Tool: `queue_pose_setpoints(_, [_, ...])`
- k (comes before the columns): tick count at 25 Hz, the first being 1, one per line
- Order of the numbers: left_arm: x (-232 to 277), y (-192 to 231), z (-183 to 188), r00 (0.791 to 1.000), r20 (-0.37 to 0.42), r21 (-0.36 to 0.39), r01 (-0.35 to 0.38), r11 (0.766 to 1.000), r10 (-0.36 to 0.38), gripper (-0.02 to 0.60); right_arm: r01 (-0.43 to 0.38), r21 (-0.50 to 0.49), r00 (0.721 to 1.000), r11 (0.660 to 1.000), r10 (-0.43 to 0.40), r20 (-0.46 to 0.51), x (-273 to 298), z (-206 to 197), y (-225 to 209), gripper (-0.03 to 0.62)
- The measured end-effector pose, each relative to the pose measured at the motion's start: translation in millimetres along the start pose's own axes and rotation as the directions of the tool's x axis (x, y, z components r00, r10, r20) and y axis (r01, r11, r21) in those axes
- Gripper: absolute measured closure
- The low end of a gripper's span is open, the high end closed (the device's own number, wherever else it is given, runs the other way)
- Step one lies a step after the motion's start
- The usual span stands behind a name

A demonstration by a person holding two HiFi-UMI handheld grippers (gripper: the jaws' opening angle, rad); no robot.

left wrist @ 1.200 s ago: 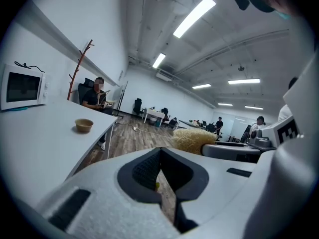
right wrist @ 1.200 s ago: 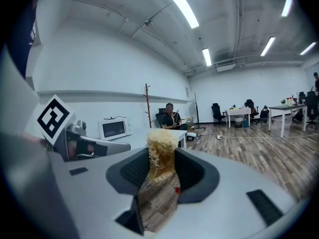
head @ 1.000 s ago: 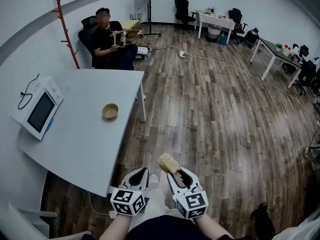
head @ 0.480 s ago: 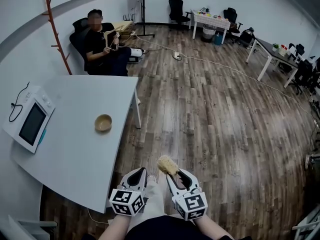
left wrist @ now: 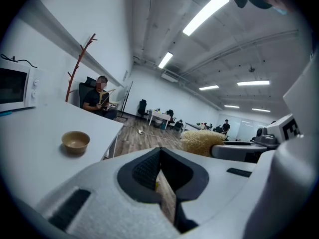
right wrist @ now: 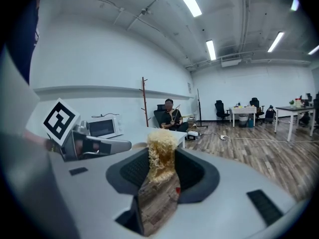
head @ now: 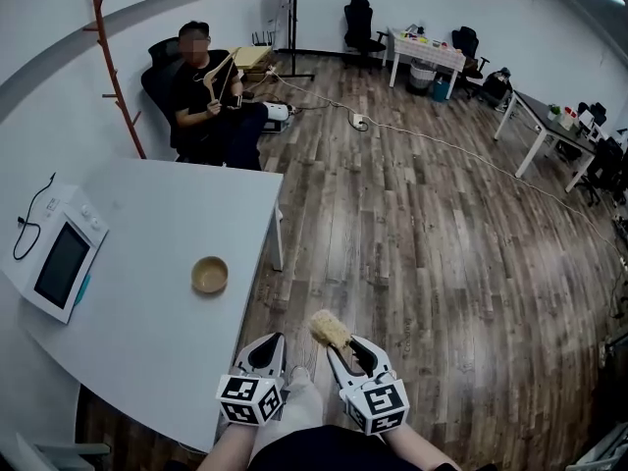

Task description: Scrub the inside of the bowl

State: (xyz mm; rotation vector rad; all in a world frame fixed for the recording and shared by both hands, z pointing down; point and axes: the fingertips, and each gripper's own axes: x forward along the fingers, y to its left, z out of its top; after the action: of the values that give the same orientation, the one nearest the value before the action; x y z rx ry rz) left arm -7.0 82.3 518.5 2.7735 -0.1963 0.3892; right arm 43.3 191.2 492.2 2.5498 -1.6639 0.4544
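bowl: nearer in head view | table: edge closer to left gripper

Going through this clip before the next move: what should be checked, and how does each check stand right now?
1. Scrubber held by the right gripper: ok, jaws shut on it.
2. Left gripper open to steady the bowl: not ok, shut and empty.
3. Bowl upright on the table: ok.
4. Grippers at the bowl: not ok, both hang off the table's edge, apart from it.
5. Bowl's inside needs scrubbing: cannot tell.
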Motion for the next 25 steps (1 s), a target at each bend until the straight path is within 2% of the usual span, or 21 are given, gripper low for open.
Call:
queue_pose_setpoints(13, [58, 96, 48, 0.995, 0.014, -0.032, -0.1, 0.995, 0.1, 0.563, -0.125, -0.089, 0.992, 0.988, 0.125, -0.008, 122, 52, -3, 0.434])
queue_pose_setpoints(25, [78, 174, 62, 0.98, 0.002, -0.058, -0.196, 0.979, 0.197, 0.563, -0.229, -0.107, 0.973, 0.968, 0.227, -0.028, 210, 67, 11, 0.434])
